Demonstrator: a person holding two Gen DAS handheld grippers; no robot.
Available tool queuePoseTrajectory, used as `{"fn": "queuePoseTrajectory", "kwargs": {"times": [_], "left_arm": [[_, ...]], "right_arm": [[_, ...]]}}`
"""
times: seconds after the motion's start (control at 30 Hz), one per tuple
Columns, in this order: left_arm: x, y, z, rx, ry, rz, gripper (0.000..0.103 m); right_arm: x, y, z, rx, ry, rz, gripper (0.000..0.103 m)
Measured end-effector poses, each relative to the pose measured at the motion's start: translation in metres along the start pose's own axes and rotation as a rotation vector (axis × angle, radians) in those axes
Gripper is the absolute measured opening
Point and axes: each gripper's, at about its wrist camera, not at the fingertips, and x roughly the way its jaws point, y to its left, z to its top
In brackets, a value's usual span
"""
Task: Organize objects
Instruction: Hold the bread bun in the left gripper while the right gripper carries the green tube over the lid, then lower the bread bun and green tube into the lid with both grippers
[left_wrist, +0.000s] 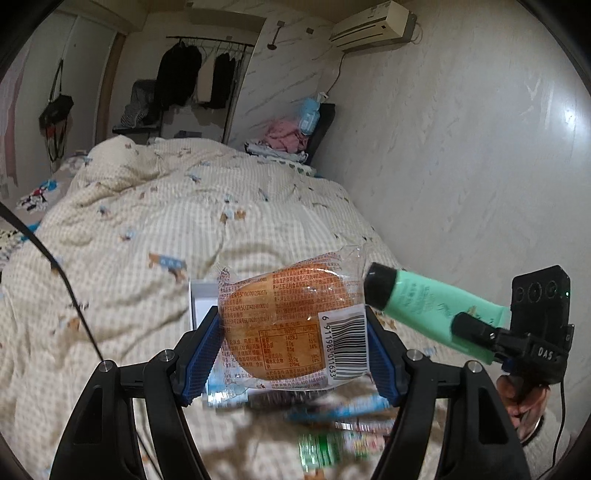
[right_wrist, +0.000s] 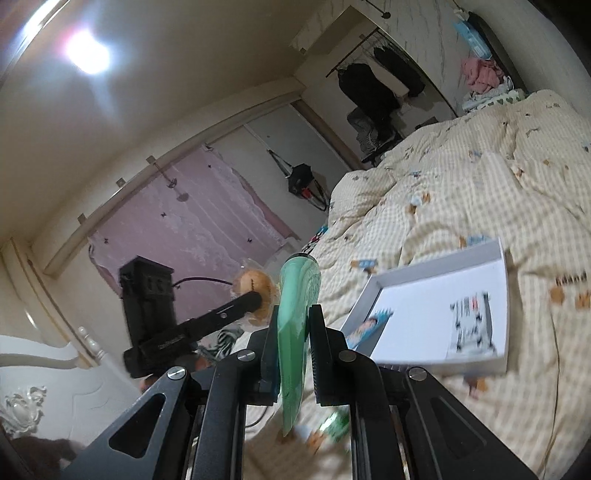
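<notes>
Left tongs (left_wrist: 291, 332): blue pads spread wide and pressed against both sides of a packaged bun (left_wrist: 291, 321) in clear printed wrapper, barcode label facing the camera; bun held clear above the bed (left_wrist: 147, 221). Right tongs (right_wrist: 293, 339): nearly closed, clamped on the flat crimped end of a mint-green tube (right_wrist: 295, 317), black cap pointing away from the grip; tube also off the bed. In the left view the tube sits just right of the bun, cap end close to the wrapper; contact cannot be told. White shallow box (right_wrist: 439, 291) lies on the checked quilt, near the right tongs, with two small printed items inside, blurred. A green-labelled item (left_wrist: 321, 446) lies on the quilt below the left tongs, too blurred to name.
</notes>
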Motion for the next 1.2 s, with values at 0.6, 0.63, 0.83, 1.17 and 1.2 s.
{"fn": "queuePoseTrajectory", "kwargs": {"times": [0.6,0.63,0.83,1.17,1.2], "left_arm": [[0.142,0.048,-0.029,-0.015,0.139,0.128,0.075],[0.147,0.051,-0.031,-0.030,0.145,0.124,0.075],[0.163,0.045,-0.035,0.028,0.182,0.125,0.075],[0.182,0.041,-0.030,0.078,0.170,0.150,0.075],[0.183,0.041,-0.029,0.077,0.168,0.152,0.075]], "right_arm": [[0.063,-0.075,0.005,0.143,0.065,-0.164,0.014],[0.066,-0.081,0.003,0.160,0.078,-0.173,0.014],[0.075,-0.114,-0.005,0.266,0.119,-0.195,0.014],[0.081,-0.121,-0.016,0.275,0.155,-0.222,0.014],[0.082,-0.120,-0.017,0.269,0.157,-0.222,0.014]]}}
